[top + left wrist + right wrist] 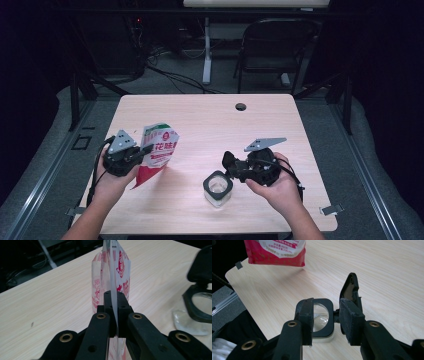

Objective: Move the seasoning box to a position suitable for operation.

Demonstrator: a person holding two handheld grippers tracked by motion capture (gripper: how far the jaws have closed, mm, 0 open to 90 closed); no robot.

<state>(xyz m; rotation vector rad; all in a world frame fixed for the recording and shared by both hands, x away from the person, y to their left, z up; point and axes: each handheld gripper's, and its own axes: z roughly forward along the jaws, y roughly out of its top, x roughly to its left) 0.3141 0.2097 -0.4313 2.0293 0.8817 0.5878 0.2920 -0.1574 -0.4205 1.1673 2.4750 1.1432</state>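
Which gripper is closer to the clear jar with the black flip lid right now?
Right. The right gripper sits just beside the jar, jaws by its rim. The left gripper is farther off, clamped on the red-and-white pouch.

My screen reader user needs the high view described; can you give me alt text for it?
The left gripper holds a red and white pouch lifted above the wooden table, fingers shut on its edge. The right gripper sits beside a clear square jar whose black lid is flipped open.
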